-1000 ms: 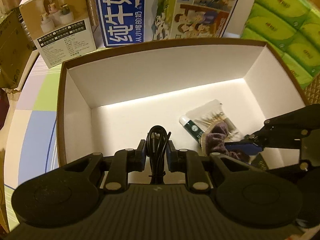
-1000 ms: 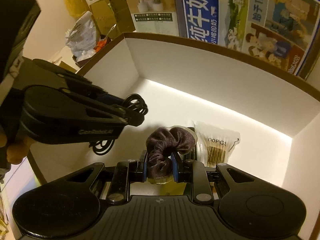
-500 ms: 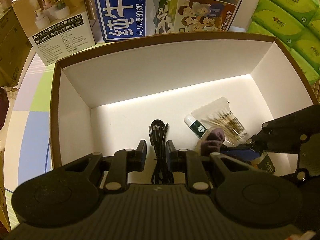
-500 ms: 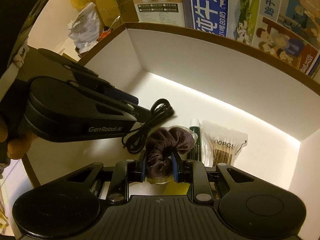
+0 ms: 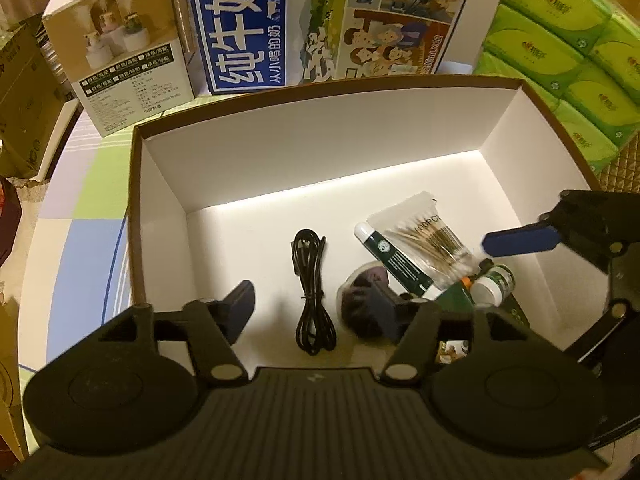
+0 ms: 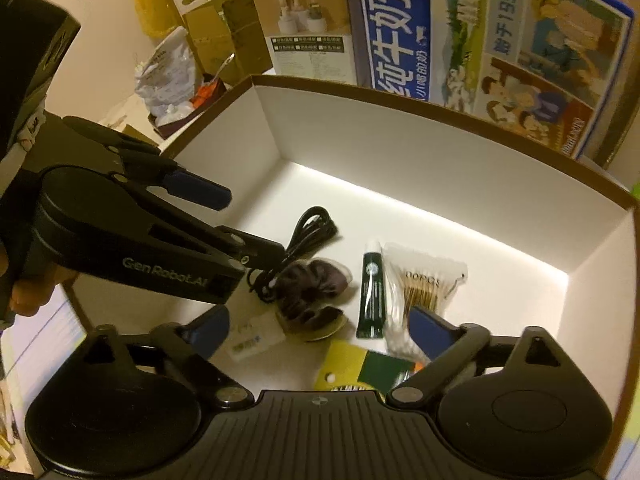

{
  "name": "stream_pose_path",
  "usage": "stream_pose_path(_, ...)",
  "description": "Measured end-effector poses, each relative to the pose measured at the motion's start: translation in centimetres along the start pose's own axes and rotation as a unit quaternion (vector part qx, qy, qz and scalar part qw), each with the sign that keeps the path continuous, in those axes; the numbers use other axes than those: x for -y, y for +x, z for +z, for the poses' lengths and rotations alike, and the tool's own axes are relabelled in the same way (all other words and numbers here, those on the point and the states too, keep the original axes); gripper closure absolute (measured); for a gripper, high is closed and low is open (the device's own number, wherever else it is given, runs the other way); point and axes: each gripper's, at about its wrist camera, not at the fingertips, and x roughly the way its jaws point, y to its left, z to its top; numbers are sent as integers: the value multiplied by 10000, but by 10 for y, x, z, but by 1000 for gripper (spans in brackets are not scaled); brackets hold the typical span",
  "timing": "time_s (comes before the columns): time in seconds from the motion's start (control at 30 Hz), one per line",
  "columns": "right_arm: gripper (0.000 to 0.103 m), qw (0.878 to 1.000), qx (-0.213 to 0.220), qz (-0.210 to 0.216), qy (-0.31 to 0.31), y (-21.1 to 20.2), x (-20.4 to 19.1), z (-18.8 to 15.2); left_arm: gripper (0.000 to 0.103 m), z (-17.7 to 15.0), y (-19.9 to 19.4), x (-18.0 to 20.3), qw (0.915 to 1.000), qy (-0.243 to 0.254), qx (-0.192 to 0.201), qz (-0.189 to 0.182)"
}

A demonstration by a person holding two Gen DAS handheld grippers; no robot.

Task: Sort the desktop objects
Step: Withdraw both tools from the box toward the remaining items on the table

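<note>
An open box, white inside with a brown rim (image 5: 320, 84) (image 6: 400, 98), fills both views. On its floor lies a coiled black cable (image 5: 314, 288) (image 6: 308, 232), under my left gripper (image 5: 314, 304) (image 6: 240, 224). Its jaws are opening and the pads stand clear of the cable. Beside the cable rests a dark purple scrunchie (image 5: 360, 304) (image 6: 312, 288). My right gripper (image 6: 320, 328) (image 5: 520, 240) hangs over it, its jaws opening wide with nothing pressed between them.
The box also holds a green tube (image 5: 394, 258), a bag of cotton swabs (image 5: 432, 240), a white-capped bottle (image 5: 492, 284) and a yellow-green card (image 6: 352, 360). Behind it stand a milk carton case (image 5: 248, 28), a product box (image 5: 124, 48) and green tissue packs (image 5: 560, 52).
Both grippers went from shut to open. The cable left the left jaws and the scrunchie left the right jaws; both now lie on the box floor. Both grippers have lifted a little.
</note>
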Motion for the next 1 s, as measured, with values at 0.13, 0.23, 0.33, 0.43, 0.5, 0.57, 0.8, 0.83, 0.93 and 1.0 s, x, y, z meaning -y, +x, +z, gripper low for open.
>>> stream_pose_path(0.13,2,9999,68,-67,97,-17,-2,-8,32,-6,-13,3,10000,-14,72,-34)
stream_pose_path(0.23,2,9996,143,-111,206,-29,-2,-15,25,-12,-23,6,9999,-55,132,-49)
stream_pose_path(0.33,2,9991,208,-183,320,-39,-2,-20,24,-17,-33,9,9998,-40,186,-30)
stream_pose_path(0.43,2,9985,299,-245,390,-49,-5,-24,22,-22,-44,12,9996,-39,261,-15)
stream_pose_path(0.5,2,9981,369,-270,423,-56,-7,-28,22,-26,-53,14,9994,-54,329,20)
stream_pose_path(0.57,2,9977,432,-302,434,-62,-9,-33,22,-29,-62,15,9992,-73,388,30)
stream_pose_path(0.8,2,9957,703,-397,447,-85,-22,-49,22,-46,-90,20,9981,-162,590,59)
stream_pose_path(0.83,2,9954,746,-409,442,-89,-23,-52,22,-48,-94,21,9980,-156,613,83)
stream_pose_path(0.93,2,9944,861,-420,435,-98,-29,-59,22,-56,-105,23,9974,-175,684,113)
stream_pose_path(1.0,2,9938,929,-447,417,-105,-33,-64,22,-62,-112,24,9971,-203,722,114)
